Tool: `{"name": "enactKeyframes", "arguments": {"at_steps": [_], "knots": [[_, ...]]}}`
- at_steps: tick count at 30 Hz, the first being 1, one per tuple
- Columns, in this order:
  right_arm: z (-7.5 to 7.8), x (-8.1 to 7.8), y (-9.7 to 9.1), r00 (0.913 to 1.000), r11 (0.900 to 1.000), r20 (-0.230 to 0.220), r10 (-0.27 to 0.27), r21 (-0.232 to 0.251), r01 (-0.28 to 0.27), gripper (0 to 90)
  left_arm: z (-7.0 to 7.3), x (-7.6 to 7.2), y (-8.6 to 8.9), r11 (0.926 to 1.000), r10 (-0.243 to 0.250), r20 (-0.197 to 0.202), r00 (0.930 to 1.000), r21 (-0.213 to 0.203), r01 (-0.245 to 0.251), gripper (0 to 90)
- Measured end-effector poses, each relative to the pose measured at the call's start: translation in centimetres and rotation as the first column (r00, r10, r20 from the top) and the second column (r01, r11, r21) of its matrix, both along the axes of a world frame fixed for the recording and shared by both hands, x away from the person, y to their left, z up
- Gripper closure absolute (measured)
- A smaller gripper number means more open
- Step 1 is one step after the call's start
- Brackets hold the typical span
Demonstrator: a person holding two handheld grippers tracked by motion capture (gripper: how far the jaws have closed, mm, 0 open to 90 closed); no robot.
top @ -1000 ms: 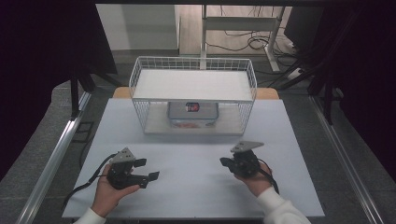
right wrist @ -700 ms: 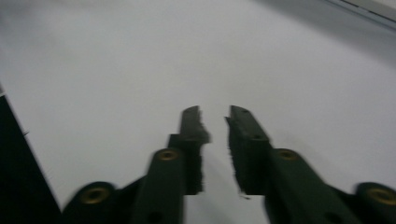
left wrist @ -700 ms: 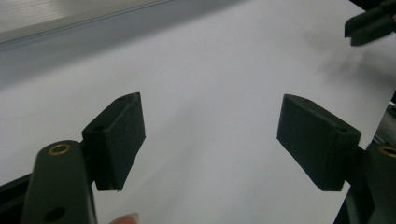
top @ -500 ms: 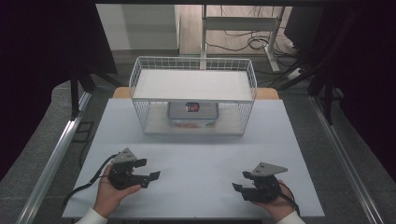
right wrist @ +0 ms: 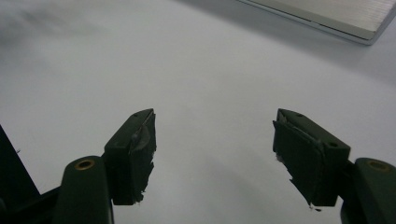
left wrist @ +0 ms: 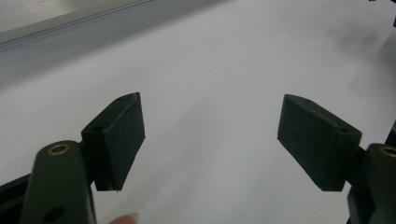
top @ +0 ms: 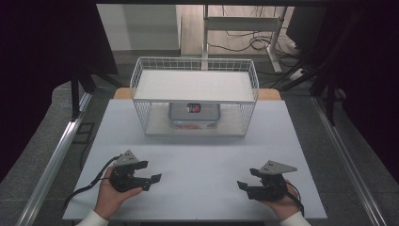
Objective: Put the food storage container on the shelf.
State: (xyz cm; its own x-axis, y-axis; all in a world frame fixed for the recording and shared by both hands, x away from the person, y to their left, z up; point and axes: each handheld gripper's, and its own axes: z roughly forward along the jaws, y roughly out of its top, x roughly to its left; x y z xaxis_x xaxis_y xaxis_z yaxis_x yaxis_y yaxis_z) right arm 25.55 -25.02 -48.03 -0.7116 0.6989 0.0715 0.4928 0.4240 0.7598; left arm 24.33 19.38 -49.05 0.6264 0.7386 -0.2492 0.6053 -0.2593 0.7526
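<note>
I see a white desk in a dark room with grey floor, and a white wire basket rack stands at its far edge, well ahead of both tools. On the lower level of this rack lies a clear flat box with a small red and dark label; it is far in front of the tools and between their two lines, touching neither. My left tool is held low over the near left part of the desk, its jaws wide apart with only bare desk between them, as the left gripper view also shows. My right tool is held low at the near right, well apart from the left one. Its jaws have just been opening and stand wide, with nothing between them.
</note>
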Motion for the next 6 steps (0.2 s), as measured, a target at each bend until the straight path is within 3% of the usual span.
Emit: {"name": "enactKeyframes", "arguments": {"at_steps": [2, 6], "knots": [[-0.09, 0.00, 0.17, 0.9999, 0.9998, 0.003, 0.011, -0.017, -0.011, 26.5, 0.16, -0.04, 0.03, 0.9997, -0.003, -0.002, 1.0000, -0.023, 0.003, 21.9], [-0.13, -0.04, 0.35, 0.9998, 0.9993, 0.015, 0.014, -0.036, -0.013, 23.9, 0.09, 0.02, 0.06, 1.0000, 0.002, 0.002, 1.0000, -0.008, -0.002, 21.8]]}}
